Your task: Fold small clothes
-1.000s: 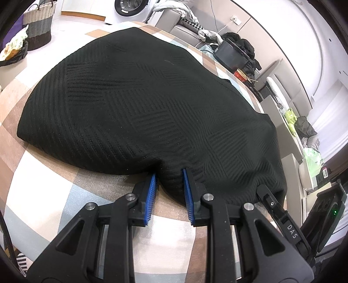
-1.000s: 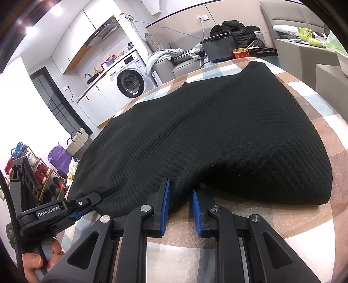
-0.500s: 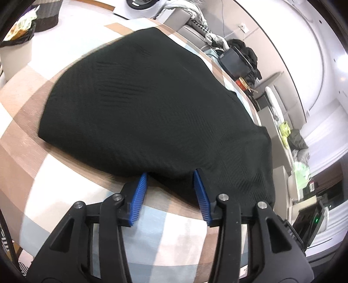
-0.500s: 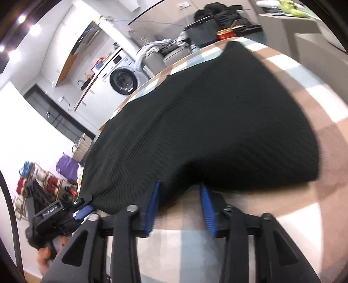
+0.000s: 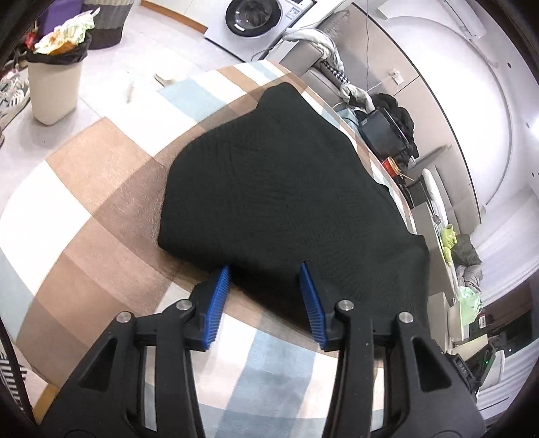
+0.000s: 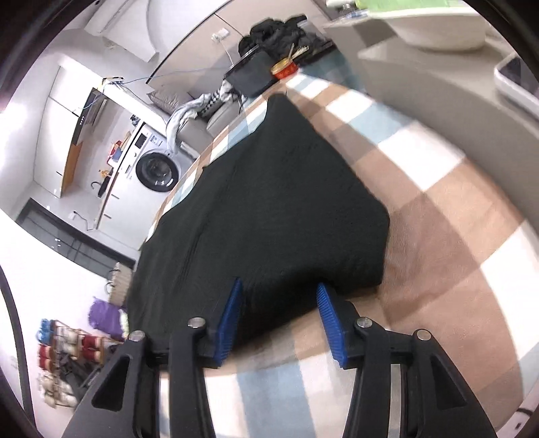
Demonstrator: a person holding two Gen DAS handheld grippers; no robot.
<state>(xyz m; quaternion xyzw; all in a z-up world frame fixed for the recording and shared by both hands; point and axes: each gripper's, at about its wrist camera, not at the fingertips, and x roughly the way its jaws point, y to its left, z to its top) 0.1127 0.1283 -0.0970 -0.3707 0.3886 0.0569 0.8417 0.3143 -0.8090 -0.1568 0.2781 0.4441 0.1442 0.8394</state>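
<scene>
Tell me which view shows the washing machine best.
The right wrist view: the washing machine is whole there, with its round door and control panel, though tilted. In the left wrist view the washing machine sits at the top edge, cut off, with only its door and lower front visible.

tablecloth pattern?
Brown, white and light-blue checks on the tablecloth; clearest in the left wrist view.

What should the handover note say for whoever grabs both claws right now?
Left claw: open, pads either side of the black garment near its edge, not pinching.
Right claw: open, same position at the near edge, nothing gripped.
Garment: lying as a folded bundle on the checked tablecloth.
Done: at least one fold appears laid and released.
Left: probably fold again or smooth, then set aside.
</scene>
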